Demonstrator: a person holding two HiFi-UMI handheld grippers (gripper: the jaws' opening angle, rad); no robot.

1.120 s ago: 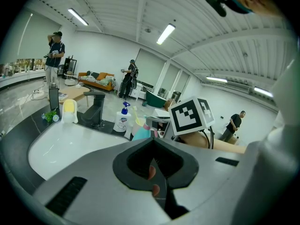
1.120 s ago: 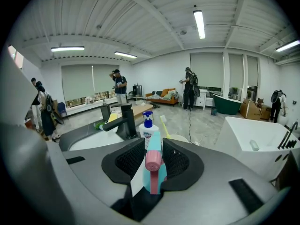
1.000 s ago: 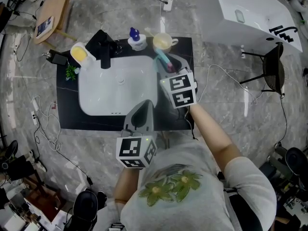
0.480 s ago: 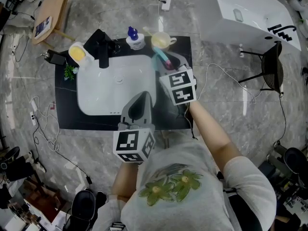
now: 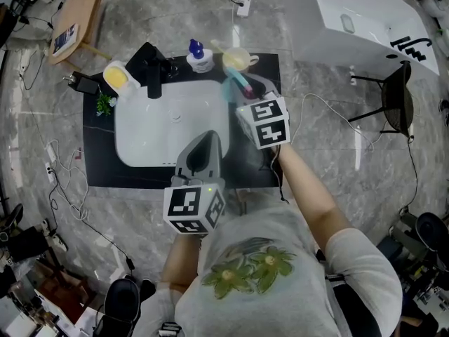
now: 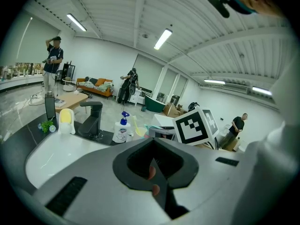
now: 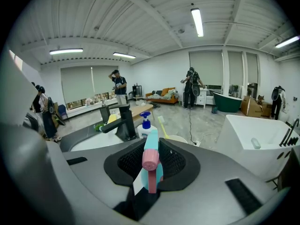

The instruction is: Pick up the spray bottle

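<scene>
The spray bottle (image 5: 236, 85) is teal with a pink nozzle and stands on the black counter (image 5: 98, 161) at the sink's right rim. My right gripper (image 5: 246, 98) reaches it from the near side. In the right gripper view the spray bottle (image 7: 151, 159) sits upright between the jaws of the right gripper (image 7: 149, 175), which have just been closing and now grip it. My left gripper (image 5: 208, 139) hovers over the near edge of the white sink (image 5: 151, 142), away from the bottle. In the left gripper view the left gripper (image 6: 154, 168) has its jaws together with nothing held.
Along the counter's back stand a black faucet (image 5: 150, 72), a pump soap bottle (image 5: 199, 57), a yellow cup (image 5: 237, 60) and a yellow-and-white holder (image 5: 117, 77). A small plant (image 5: 105, 105) is at the left. A white bathtub (image 5: 365, 20) and black stool (image 5: 397, 98) stand right.
Both grippers stay almost where they were. The left gripper's marker cube has drifted slightly up and left in the head view, while the right gripper remains at the bottle.
</scene>
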